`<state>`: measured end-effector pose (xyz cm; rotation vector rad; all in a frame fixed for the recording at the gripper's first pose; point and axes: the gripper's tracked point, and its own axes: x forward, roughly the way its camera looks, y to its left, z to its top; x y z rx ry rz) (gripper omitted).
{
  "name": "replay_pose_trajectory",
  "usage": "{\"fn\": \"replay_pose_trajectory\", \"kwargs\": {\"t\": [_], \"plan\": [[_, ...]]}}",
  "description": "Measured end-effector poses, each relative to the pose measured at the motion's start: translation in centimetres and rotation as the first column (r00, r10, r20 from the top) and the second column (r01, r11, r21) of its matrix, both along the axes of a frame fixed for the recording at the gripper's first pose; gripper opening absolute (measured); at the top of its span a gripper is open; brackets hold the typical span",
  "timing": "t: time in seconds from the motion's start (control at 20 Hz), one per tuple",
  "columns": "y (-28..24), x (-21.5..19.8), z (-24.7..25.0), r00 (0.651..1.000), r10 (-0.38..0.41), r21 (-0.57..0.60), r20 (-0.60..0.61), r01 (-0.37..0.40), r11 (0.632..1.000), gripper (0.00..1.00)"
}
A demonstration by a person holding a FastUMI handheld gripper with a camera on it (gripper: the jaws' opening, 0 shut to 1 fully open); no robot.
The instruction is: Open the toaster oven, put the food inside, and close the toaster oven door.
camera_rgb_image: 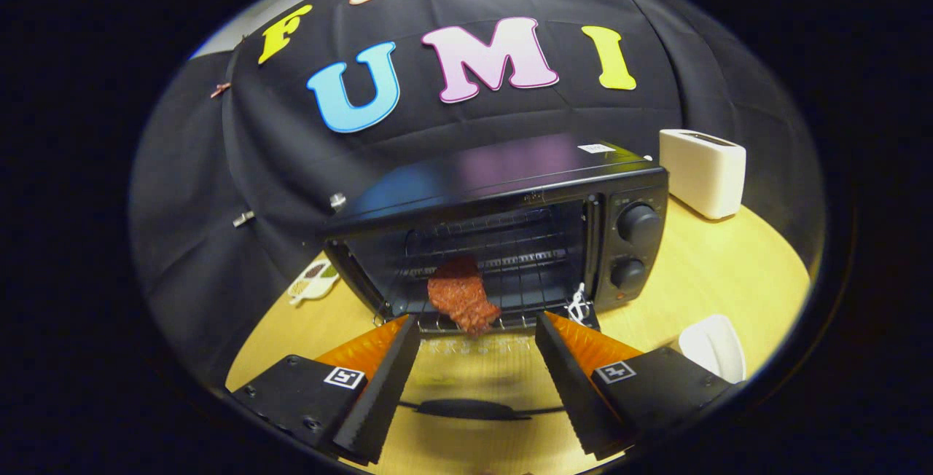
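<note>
Wooden table (721, 271), light yellow top, carries everything here. Biggest item on it is the black toaster oven (510, 234), sitting toward the back against the booth's dark cloth. Its door (474, 387) is dropped fully open and lies flat toward the gripper, glass pane showing the tabletop through it, dark handle (466, 409) across the near edge. 2 round knobs (638, 223) stacked on the oven's right panel, 1 above the other. Wire rack (510, 264) visible inside the cavity.

White toaster (703, 171) stands on the table right of the oven and a bit behind it, apart from it. White dish (714, 347), only partly seen, sits on the table just beside the right finger. Small leaf-shaped divided dish (313, 280) lies left of the oven near the cloth.

Gripper (477, 333) is spread wide, holding nothing; 2 black fingers (379, 387) with orange backing hang over the open door, tips just short of the oven mouth. Food (461, 299), a reddish-brown crumbly piece, rests on the front of the rack, its lower end hanging over the front lip, just ahead of the fingertips and between their lines, touching neither.
</note>
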<state>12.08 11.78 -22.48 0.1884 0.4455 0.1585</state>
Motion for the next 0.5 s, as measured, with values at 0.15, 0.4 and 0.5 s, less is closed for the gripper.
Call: {"fn": "replay_pose_trajectory", "kwargs": {"t": [0.15,0.4,0.5], "plan": [[-0.5,-3.2,0.3,0.999,-0.018,-0.080,-0.044,0.014,0.997,0.99],[0.0,-6.6,-1.3,0.988,0.013,-0.155,-0.156,-0.038,0.987,0.98],[-0.7,-7.4,-2.8,0.977,0.002,-0.228,-0.211,-0.051,0.972,0.98]]}}
